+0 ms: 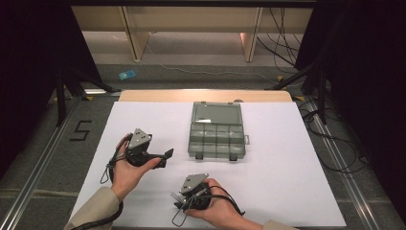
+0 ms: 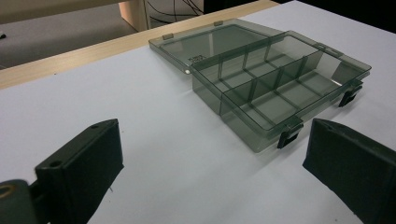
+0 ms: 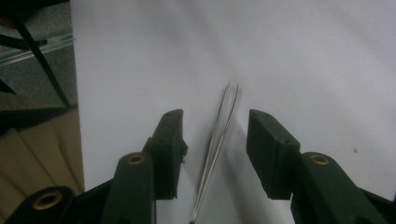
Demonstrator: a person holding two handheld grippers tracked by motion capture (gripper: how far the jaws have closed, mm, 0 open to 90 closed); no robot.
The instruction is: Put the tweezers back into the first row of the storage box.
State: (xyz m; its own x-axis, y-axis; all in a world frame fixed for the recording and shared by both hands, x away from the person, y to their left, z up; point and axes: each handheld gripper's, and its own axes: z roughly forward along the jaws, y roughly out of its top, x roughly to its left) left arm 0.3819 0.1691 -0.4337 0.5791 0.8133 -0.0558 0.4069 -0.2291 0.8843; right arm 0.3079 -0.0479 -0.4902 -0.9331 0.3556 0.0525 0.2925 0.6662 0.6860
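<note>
Nearest the person, the right tongs [image 3: 214, 140] straddle a pair of tweezers [image 3: 215, 144] lying flat on the white surface [image 3: 303, 56]; the jaws are part-way apart, pads not yet touching the metal, so the pickup seems about to happen but isn't done. The left tongs [image 2: 212, 163] hang wide and empty. Farther off, the compartment box [image 2: 275, 79] lies open, apparently empty.

The box [image 1: 218, 130] lay open mid-tabletop [image 1: 287, 191], lid behind it. The tweezers [image 3: 216, 140] lay nearer the person, between the right tongs [image 3: 214, 154].
</note>
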